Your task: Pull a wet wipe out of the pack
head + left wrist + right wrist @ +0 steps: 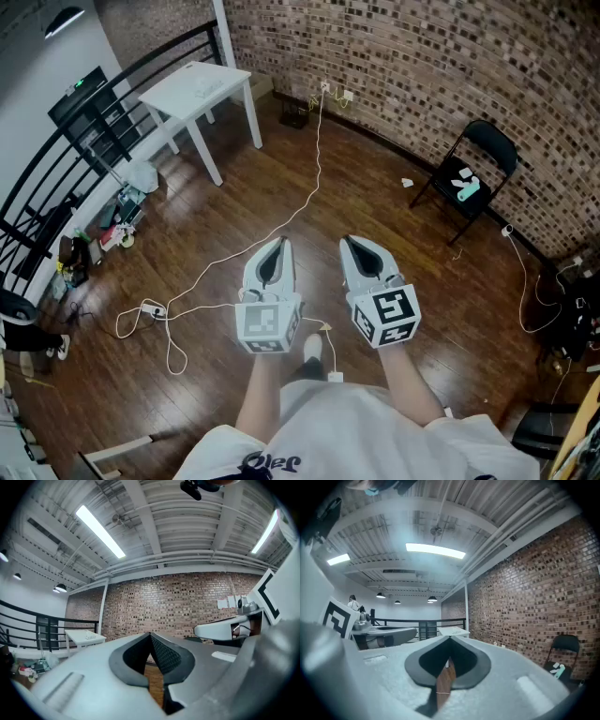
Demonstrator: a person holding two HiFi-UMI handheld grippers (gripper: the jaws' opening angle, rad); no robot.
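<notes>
At the far left a black railing [94,103] runs along the edge of the room, with a heap of bags and bottles [112,230] on the wooden floor [394,225] at its foot. Beside it stands a white worktop [173,94] with a small pale thing [208,89] lying flat on it, too small to tell whether it is the wipe pack. A white cable [314,178] trails from the brick wall [422,66] across the floor to a power strip [150,309]. The left tongs [273,262] are held level over the floor, their dark pads [166,656] meeting at the tip with nothing between them. Just beside them, apart, the right tongs [367,261] are also level and fully closed on nothing [449,656]. Further right a black folding chair [478,155] stands near the wall with teal and white items [467,186] on its seat.
</notes>
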